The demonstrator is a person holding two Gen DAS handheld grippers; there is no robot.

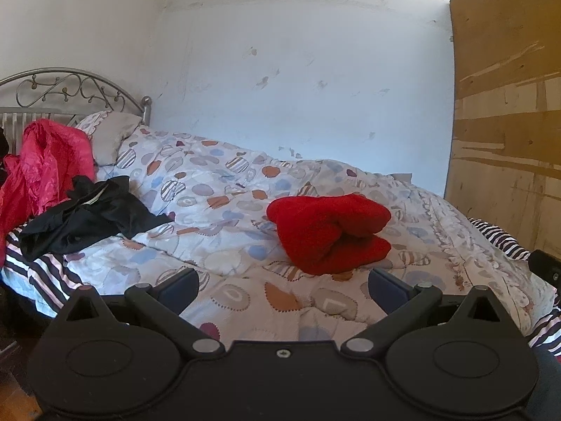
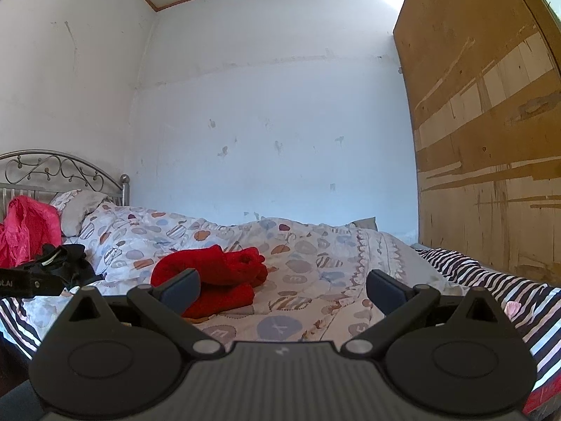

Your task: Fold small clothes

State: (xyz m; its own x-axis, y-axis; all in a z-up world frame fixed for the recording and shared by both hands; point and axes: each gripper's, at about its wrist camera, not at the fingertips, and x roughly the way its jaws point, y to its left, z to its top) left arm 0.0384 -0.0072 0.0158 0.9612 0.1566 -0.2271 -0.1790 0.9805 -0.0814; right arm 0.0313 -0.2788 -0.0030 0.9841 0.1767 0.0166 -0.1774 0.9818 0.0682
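Observation:
A folded red garment (image 1: 329,231) lies on the patterned quilt (image 1: 217,189), just beyond my left gripper (image 1: 283,286), which is open and holds nothing. The right wrist view shows the same red garment (image 2: 217,273) left of centre, partly behind the left finger of my right gripper (image 2: 282,289), which is also open with nothing in it. A crumpled black garment (image 1: 87,214) lies at the left on the quilt, and a bright pink garment (image 1: 42,165) is heaped behind it near the headboard.
The bed has a metal headboard (image 1: 70,87) and a pillow (image 1: 112,133) at the left. A striped sheet (image 2: 491,287) shows along the near and right edges. A tall wooden board (image 2: 491,122) stands at the right against the white wall.

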